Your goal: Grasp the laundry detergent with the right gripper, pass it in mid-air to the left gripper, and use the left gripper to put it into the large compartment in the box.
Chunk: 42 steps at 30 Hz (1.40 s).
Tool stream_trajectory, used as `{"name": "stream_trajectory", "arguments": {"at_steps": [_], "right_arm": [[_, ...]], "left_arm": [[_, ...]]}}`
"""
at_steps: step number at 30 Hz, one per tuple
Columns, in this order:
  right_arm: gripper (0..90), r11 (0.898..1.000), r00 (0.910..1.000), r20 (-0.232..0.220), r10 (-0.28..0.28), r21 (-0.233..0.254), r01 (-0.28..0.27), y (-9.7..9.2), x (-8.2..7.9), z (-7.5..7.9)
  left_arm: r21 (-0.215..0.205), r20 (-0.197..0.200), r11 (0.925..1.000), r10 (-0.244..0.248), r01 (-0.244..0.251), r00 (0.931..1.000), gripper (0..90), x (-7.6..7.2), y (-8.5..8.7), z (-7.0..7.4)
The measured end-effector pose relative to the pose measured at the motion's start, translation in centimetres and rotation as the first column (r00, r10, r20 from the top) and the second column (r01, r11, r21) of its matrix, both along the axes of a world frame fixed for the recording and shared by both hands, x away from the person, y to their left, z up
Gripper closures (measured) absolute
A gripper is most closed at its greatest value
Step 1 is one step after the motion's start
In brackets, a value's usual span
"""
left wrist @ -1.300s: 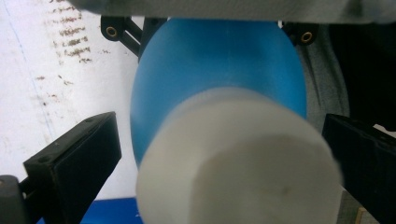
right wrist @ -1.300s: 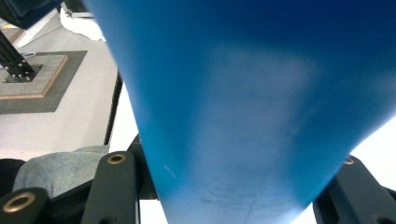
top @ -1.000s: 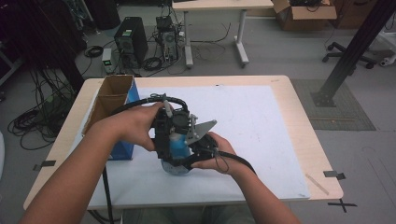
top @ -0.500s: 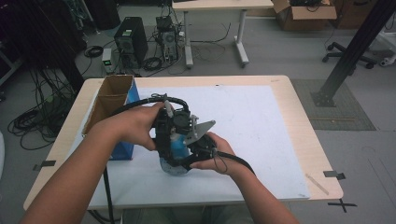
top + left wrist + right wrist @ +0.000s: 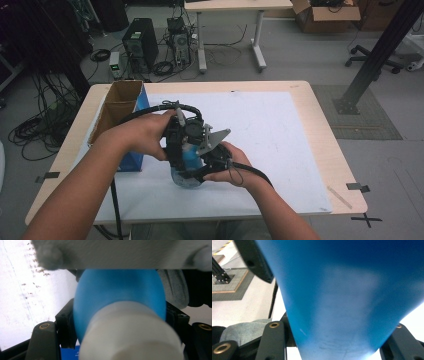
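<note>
Centre of the high frame, low over the surface (image 5: 300, 150), left gripper (image 5: 181, 145) and right gripper (image 5: 212, 156) both clamp their jaws on the blue bottle (image 5: 189, 159), seemingly bracing body against white cap (image 5: 130, 335) for a twist.

blue bottle (image 5: 191, 159) mostly hidden by grippers | white cap (image 5: 130, 335) blurred, cropped

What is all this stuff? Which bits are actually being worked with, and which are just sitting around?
In use:
blue bottle, with a white cap
left tongs, closed on it
right tongs, closed on it too

Lying about:
open cardboard box
white sheet covering the table
computer tower and cables on the floor
</note>
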State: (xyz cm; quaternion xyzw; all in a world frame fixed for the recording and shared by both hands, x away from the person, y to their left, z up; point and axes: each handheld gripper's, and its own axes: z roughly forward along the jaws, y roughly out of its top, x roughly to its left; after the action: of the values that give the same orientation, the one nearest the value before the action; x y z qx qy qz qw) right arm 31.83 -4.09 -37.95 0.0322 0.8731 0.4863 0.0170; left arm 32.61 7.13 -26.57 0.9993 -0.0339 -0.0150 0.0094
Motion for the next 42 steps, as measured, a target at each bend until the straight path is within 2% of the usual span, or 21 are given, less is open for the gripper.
{"name": "stream_trajectory", "arguments": {"at_steps": [3,6,18,21,25,26,27,30,32,34,36,39,40,42], "right_arm": [[45.6,1.000,0.9999,-0.013,0.004,0.003,-0.004,0.0,-0.1,0.2],[45.6,1.000,1.0000,0.001,0.000,0.000,0.000,-0.1,0.0,0.2],[45.6,1.000,1.0000,0.007,0.002,0.006,-0.002,0.0,-0.1,0.3],[45.7,1.000,0.9999,0.010,0.000,0.008,0.000,0.0,-0.1,0.3],[45.6,1.000,0.9996,0.027,-0.006,0.012,0.005,-0.1,0.0,0.3],[45.5,1.000,0.9999,0.014,-0.008,0.010,0.008,-0.2,-0.1,0.3],[45.4,1.000,0.9999,0.002,-0.010,0.018,0.010,-0.2,-0.2,0.4],[44.5,0.999,0.9995,0.025,-0.019,0.034,0.018,-0.2,-0.1,0.5],[43.8,0.998,0.9996,0.020,-0.022,0.053,0.021,-0.3,-0.1,0.5],[39.4,0.997,0.9992,0.022,-0.033,0.071,0.031,-0.4,-0.1,0.5],[34.4,0.996,0.9995,0.002,-0.033,0.085,0.032,-0.4,-0.1,0.6],[29.9,0.996,0.9994,-0.005,-0.035,0.087,0.035,-0.5,-0.1,0.7],[26.4,0.995,0.9988,0.008,-0.048,0.084,0.047,-0.7,0.0,0.6],[25.6,0.995,0.9988,0.002,-0.049,0.087,0.049,-0.9,0.0,0.6]], "left_arm": [[-0.002,0.000,1.0000,0.003,-0.003,1.0000,31.5,0.0,0.1,0.1],[-0.003,0.003,1.0000,0.003,-0.003,1.0000,31.8,0.0,0.1,0.1],[0.002,0.010,1.0000,-0.008,0.008,0.9999,37.7,-0.1,-0.2,0.1],[0.020,0.029,0.9998,-0.003,0.003,0.9996,38.0,-0.3,-0.5,0.1],[0.024,0.045,0.9997,-0.009,0.008,0.9989,38.2,-0.4,-0.5,0.2],[0.024,0.052,0.9996,-0.013,0.012,0.9986,38.3,-0.5,-0.5,0.2],[0.020,0.059,0.9997,-0.013,0.011,0.9982,38.4,-0.5,-0.6,0.3],[0.026,0.071,0.9996,-0.006,0.004,0.9974,38.6,-0.6,-0.6,0.7],[0.025,0.072,0.9997,-0.005,0.003,0.9974,38.6,-0.6,-0.7,0.9],[0.023,0.079,0.9997,-0.010,0.009,0.9968,38.7,-0.6,-0.7,1.1],[0.030,0.084,0.9995,-0.015,0.013,0.9964,38.7,-0.6,-0.8,1.2],[0.034,0.080,0.9993,-0.016,0.014,0.9967,38.7,-0.6,-0.9,1.2],[0.036,0.073,0.9992,-0.021,0.018,0.9972,38.7,-0.6,-0.9,1.3],[0.036,0.071,0.9992,-0.021,0.018,0.9973,38.7,-0.6,-1.0,1.3]]}}
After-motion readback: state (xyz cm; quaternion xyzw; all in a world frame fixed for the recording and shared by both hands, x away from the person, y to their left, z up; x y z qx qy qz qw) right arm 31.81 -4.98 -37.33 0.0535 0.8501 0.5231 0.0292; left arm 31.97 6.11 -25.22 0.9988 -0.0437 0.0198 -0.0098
